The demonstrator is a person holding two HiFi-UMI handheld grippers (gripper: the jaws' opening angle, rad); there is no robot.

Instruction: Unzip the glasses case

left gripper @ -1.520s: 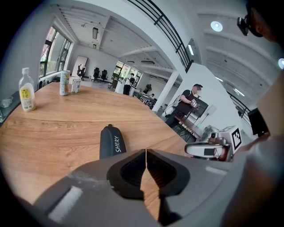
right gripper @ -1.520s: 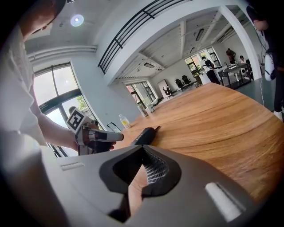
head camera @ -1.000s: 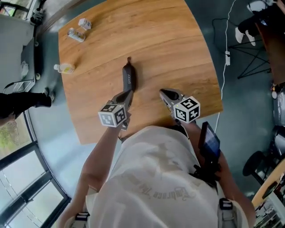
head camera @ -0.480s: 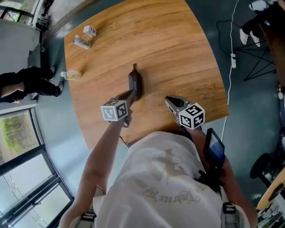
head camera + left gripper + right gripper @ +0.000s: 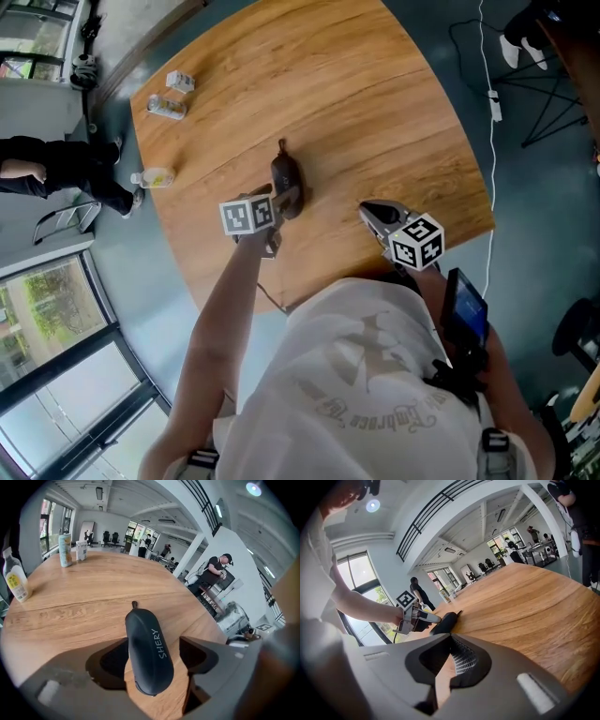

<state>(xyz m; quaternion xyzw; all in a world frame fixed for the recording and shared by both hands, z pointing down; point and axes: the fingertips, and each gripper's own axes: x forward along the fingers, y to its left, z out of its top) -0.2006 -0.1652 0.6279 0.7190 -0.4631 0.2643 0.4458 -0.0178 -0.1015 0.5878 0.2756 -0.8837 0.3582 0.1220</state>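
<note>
The grey plastic right gripper, fingers pressed together on nothing, hangs over the near edge of the glossy, wood-grain, curved-edged table. The left gripper has just been opening; its fingers stand wide apart either side of the smooth, dark grey, oblong glasses case, which lies mid-table. Beyond stand a clear plastic bottle with a yellow label and two small cartons, then a white-columned, glass-walled office.

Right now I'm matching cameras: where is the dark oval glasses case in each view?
Head view: dark grey oval glasses case, just left of centre.
Left gripper view: case large, lower centre.
Right gripper view: case small, left of centre.
Shared landmark: light wooden table.
</note>
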